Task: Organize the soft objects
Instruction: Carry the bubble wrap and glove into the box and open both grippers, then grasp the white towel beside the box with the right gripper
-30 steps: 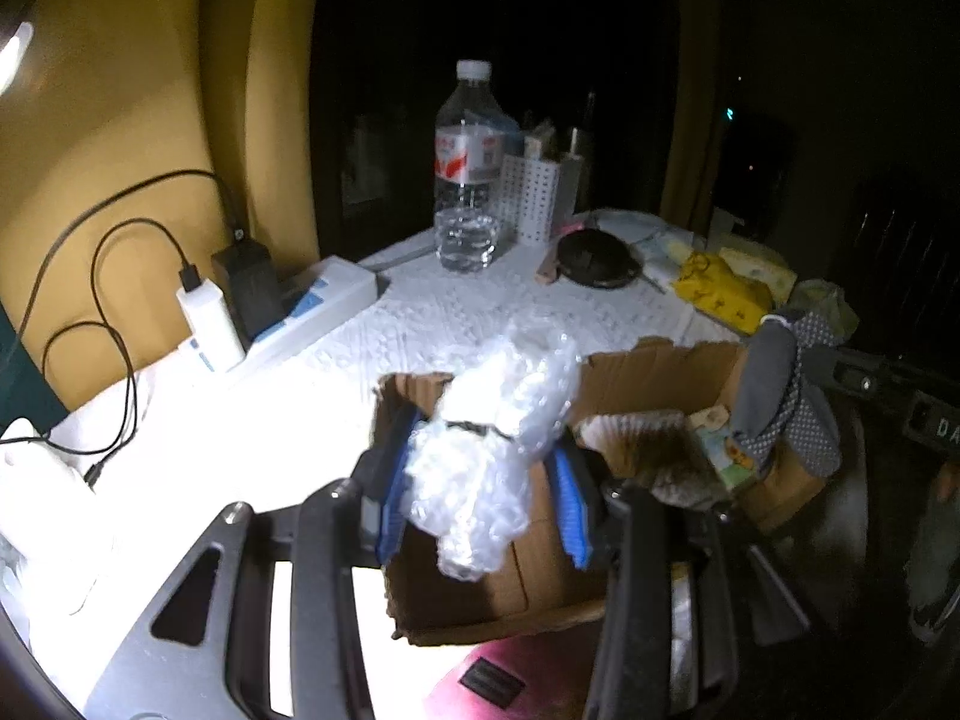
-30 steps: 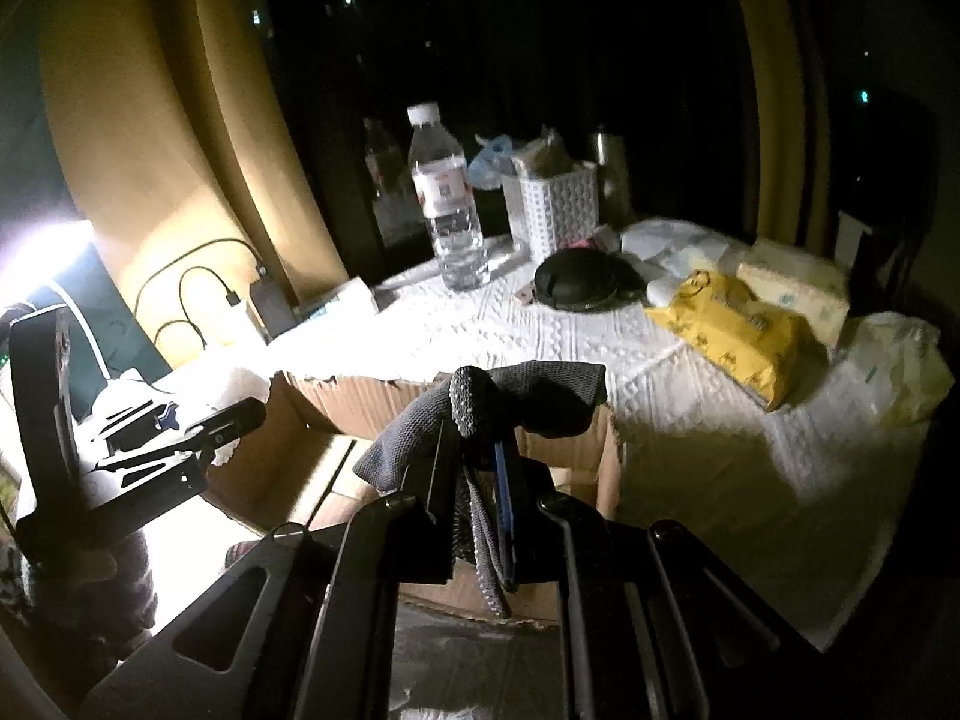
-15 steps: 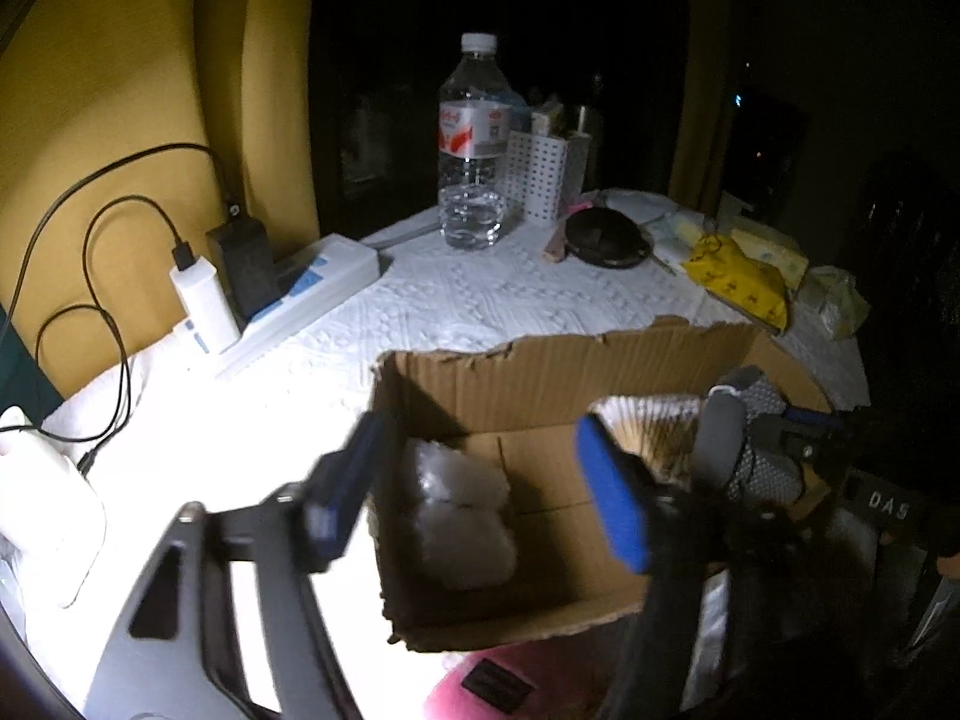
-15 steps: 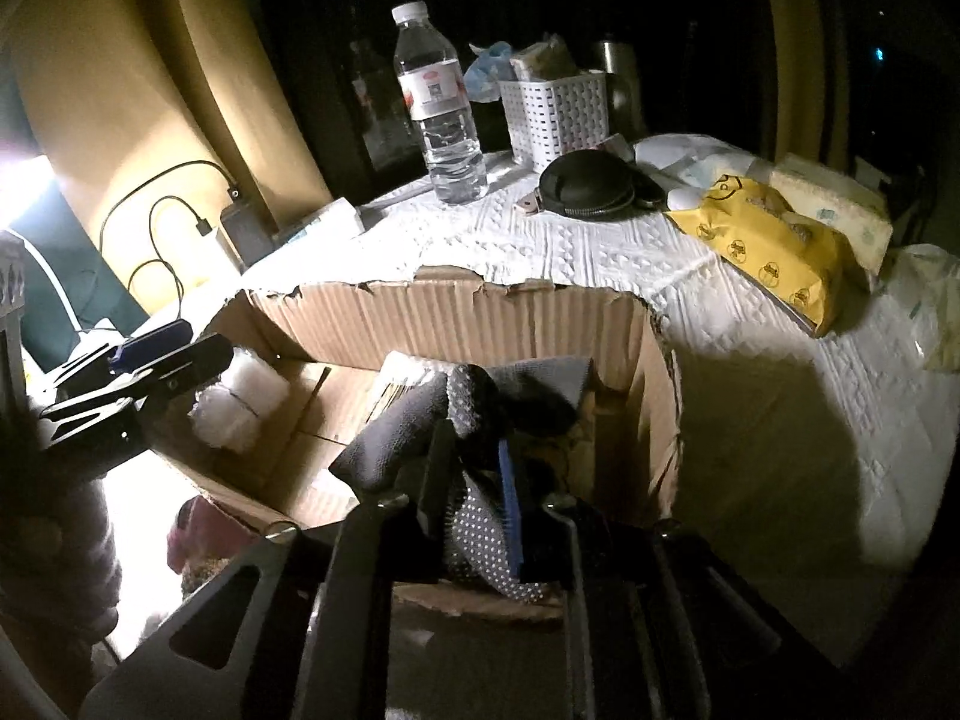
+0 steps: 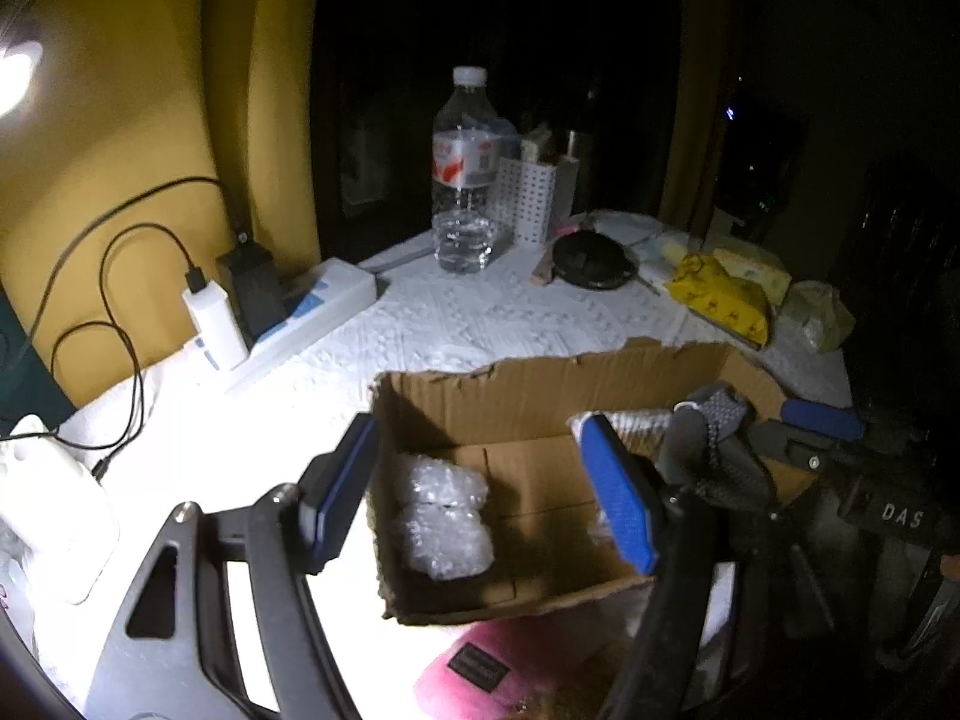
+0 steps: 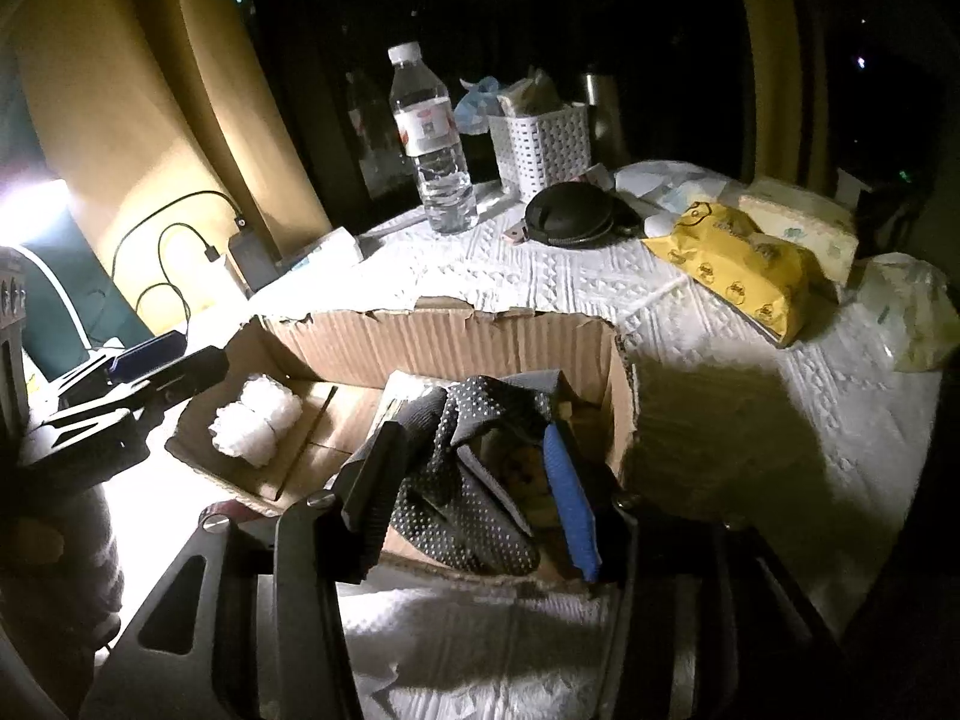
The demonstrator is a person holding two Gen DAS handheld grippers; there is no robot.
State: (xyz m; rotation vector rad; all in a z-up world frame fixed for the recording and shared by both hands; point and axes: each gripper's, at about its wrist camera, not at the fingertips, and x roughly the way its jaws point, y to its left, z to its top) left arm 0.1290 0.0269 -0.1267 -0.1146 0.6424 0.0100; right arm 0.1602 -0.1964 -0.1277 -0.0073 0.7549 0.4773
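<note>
Left wrist view: the left gripper (image 5: 480,504) is hanging over the near-left corner of the box (image 5: 540,390) with its blue pads well apart and nothing between them; its jaws have just been opening. Bubble wrap (image 5: 447,525) is lying loose on the box floor below, against the left wall, touching neither pad. A pink pouch (image 5: 480,669) is sitting just outside the near wall.

Right wrist view: the right gripper (image 6: 474,492) is standing over the right half of the box (image 6: 444,336), its jaws parted and just now opening further. The glove (image 6: 468,480), grey with pale dots, is lying crumpled between the fingers, draped on other items in the box. It is touching the dark left finger (image 6: 375,483), while the blue right pad (image 6: 570,504) appears just clear of it, so no clamp is showing. The bubble wrap (image 6: 255,423) is resting in the far-left part of the box, well apart from the glove.

Behind the box, on the white cloth (image 6: 540,282), a bottle (image 6: 432,144), a basket (image 6: 540,147), a black case (image 6: 573,216) and a yellow pack (image 6: 738,264) are standing apart from it. At left a charger (image 5: 213,321) and cables (image 5: 120,300) are crowding the power strip (image 5: 312,312). The box's torn walls are hemming both grippers in.
</note>
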